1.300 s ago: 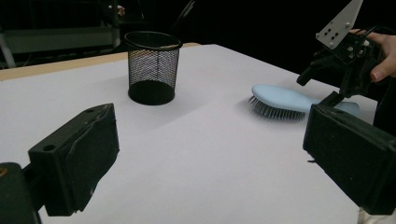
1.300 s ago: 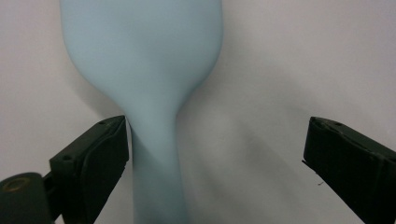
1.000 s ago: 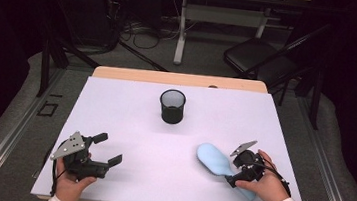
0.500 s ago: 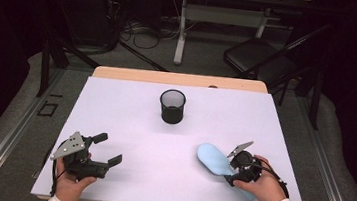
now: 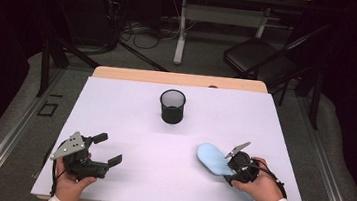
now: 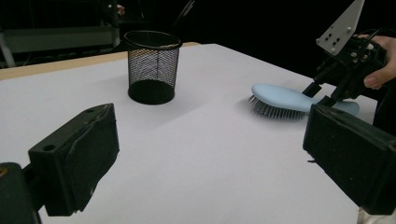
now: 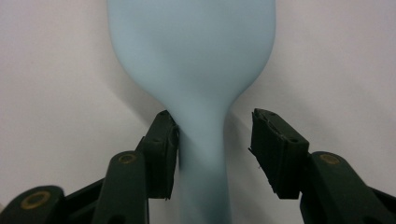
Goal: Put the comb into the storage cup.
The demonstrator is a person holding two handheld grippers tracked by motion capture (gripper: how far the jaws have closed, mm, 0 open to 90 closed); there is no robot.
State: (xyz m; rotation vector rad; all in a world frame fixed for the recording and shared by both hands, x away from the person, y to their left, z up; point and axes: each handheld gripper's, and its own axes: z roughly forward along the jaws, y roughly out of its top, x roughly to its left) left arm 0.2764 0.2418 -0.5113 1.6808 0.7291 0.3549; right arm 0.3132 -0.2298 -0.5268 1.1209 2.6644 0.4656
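The bench (image 5: 128, 125), covered with a pale lilac-white sheet, takes up the middle and lower part of the high view, with a strip of bare wood along its far edge. Beyond it, in the dark upper part of the frame, stand a folding chair (image 5: 256, 58) at upper right and the pale leg of another table (image 5: 181, 30) at upper centre.

On the bench, just above the centre of the high view, a black wire-mesh pen cup (image 5: 172, 106) stands upright, well apart from everything else. In the left gripper view it sits at upper left centre.

A light blue hairbrush (image 5: 213, 159) lies at lower right of the high view, bristles down on the sheet, its broad head pointing toward the middle of the bench and its handle running back toward the person's right hand (image 5: 258, 187). The left gripper view shows it at right centre, the dark bristles touching the sheet under the head.

The right tongs (image 5: 227, 172) sit over the handle of the hairbrush. In the right gripper view the handle runs up between the two jaws; the jaw on the left of that frame touches the handle's edge, while the one on the right stands off it with a gap of sheet showing between. The jaws have just been closing and are about half closed, not yet clamped on the handle.

The left tongs (image 5: 108, 148) are at lower left of the high view, held in the left hand (image 5: 70, 182) low over the sheet, jaws spread wide with nothing between them.
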